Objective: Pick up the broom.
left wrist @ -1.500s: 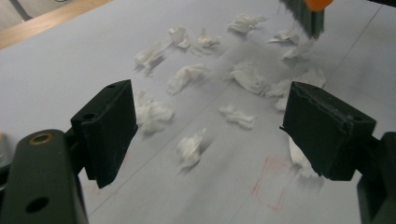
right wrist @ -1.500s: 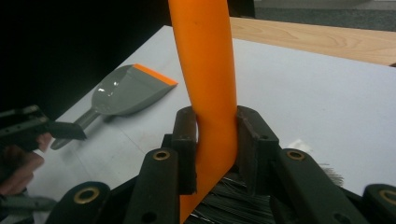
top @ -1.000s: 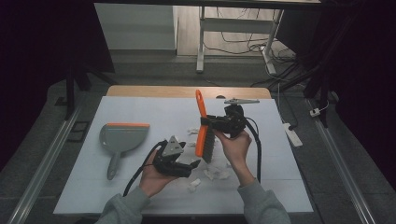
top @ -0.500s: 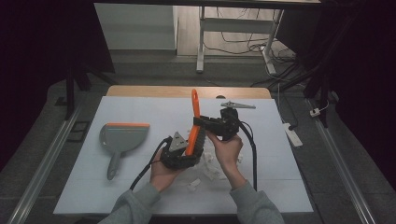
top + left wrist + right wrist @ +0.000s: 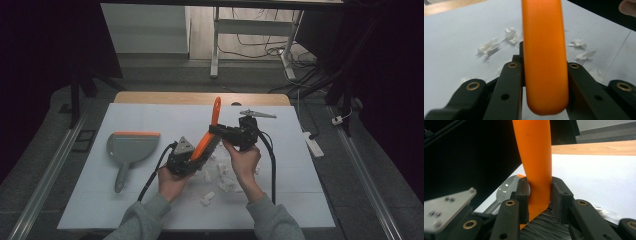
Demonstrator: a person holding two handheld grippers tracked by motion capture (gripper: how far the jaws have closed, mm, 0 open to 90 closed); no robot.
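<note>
Near the person, paper scraps (image 5: 220, 182) lie on the white table (image 5: 310, 200). Above them the left gripper (image 5: 187, 161) and right gripper (image 5: 227, 134) both clamp one orange brush (image 5: 209, 132). Pulling apart could twist it loose. The dustpan (image 5: 131, 147) waits at the left.

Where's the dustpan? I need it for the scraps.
High view: the dustpan lies on the table's left side, left of the left gripper, apart from it.
</note>
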